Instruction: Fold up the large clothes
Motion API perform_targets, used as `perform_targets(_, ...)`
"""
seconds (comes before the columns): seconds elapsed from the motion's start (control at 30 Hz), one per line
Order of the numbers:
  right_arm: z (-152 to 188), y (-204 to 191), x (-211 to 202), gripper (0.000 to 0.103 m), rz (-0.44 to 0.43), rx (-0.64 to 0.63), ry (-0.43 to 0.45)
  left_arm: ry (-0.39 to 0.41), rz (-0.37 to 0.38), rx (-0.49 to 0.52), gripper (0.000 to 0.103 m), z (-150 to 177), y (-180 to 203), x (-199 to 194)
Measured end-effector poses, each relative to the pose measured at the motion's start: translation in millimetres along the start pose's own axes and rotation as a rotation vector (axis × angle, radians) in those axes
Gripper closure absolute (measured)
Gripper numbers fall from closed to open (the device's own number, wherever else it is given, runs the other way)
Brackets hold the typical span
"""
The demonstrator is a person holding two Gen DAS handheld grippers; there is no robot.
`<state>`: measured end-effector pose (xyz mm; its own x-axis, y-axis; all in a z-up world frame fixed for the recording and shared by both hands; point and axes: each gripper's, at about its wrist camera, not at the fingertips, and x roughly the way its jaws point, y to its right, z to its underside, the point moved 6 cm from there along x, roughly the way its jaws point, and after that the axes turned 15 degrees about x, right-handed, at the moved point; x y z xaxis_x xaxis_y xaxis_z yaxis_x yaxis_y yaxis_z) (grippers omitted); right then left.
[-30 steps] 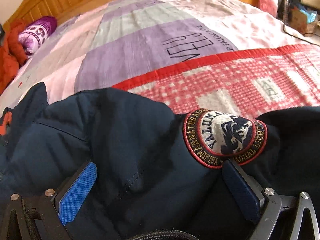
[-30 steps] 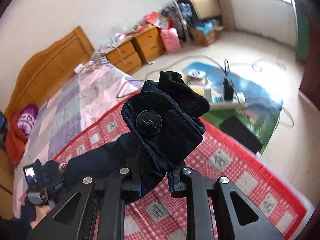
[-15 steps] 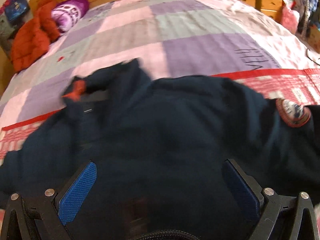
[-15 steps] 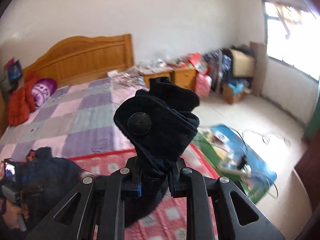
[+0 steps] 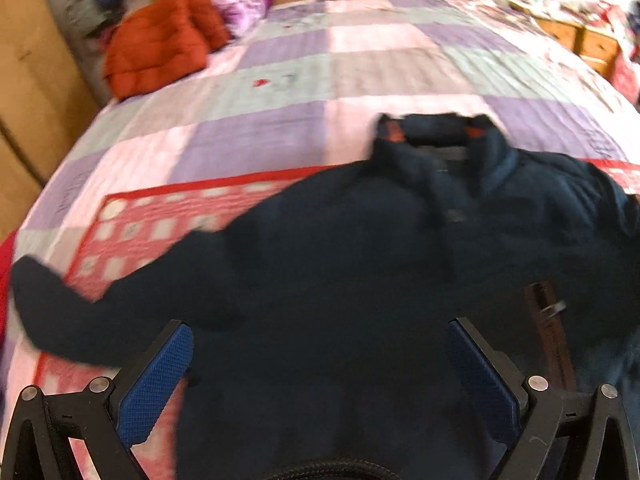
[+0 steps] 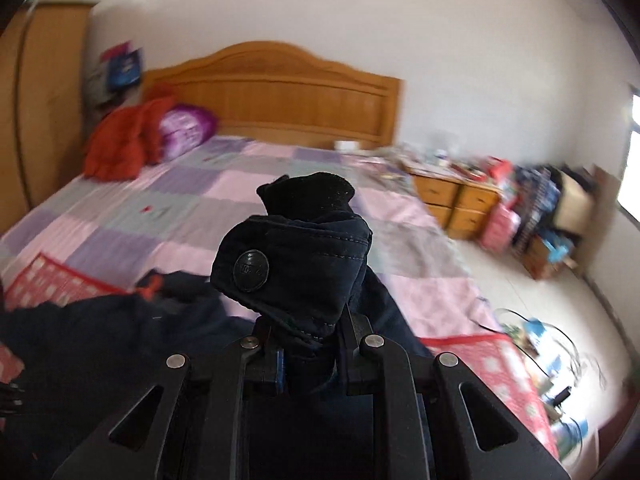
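A dark navy jacket (image 5: 360, 260) lies spread on the bed, collar (image 5: 436, 132) toward the headboard, one sleeve (image 5: 60, 304) stretched out to the left. My left gripper (image 5: 320, 364) is open above the jacket's lower body, blue pads (image 5: 156, 380) wide apart, holding nothing. My right gripper (image 6: 308, 356) is shut on the jacket's other sleeve cuff (image 6: 296, 256), which has a round black snap button (image 6: 250, 270) and sticks up between the fingers. The rest of the jacket (image 6: 100, 340) lies lower left in the right wrist view.
The bed has a pink, purple and grey patchwork quilt (image 5: 360, 60) with a red checked blanket (image 5: 160, 224) under the jacket. An orange-red coat (image 5: 160, 44) and purple pillow (image 5: 240, 0) lie by the wooden headboard (image 6: 272, 96). Drawers (image 6: 456, 200) and clutter stand right of the bed.
Both views swung toward the headboard. The left gripper moved left across the jacket, so the collar and left sleeve show now. The right gripper kept its hold on the cuff.
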<state>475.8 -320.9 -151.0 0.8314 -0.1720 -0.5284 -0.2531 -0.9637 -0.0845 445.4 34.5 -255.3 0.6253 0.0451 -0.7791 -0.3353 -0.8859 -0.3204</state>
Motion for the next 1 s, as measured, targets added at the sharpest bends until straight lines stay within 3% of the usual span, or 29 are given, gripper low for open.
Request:
perform_targets(0.17, 47, -124, 58, 0.083, -0.099, -0.158, -0.069, -0.008, -0.028, -0.014, 0.000, 48, -45, -13)
perform_targets(0.27, 90, -180, 92, 0.083, -0.133, -0.245, -0.142, -0.029, -0.040, -0.025, 0.000, 75, -61, -12)
perform_targets(0.37, 131, -211, 113, 0.083, -0.147, -0.308, -0.202, -0.056, -0.038, -0.045, 0.000, 95, -68, -5)
perform_targets(0.57, 178, -247, 121, 0.082, -0.220, -0.352, -0.228, -0.087, -0.036, -0.097, 0.000, 125, -76, 1)
perform_targets(0.7, 198, -269, 119, 0.082, -0.278, -0.449, -0.230, -0.098, -0.031, -0.108, 0.000, 128, -71, 6)
perform_targets(0.9, 200, -279, 122, 0.082, -0.273, -0.413, -0.231, -0.092, -0.032, -0.096, 0.000, 123, -65, 5)
perform_targets(1.0, 204, -283, 119, 0.082, -0.280, -0.460, -0.230, -0.089, -0.028, -0.096, 0.000, 120, -61, 4)
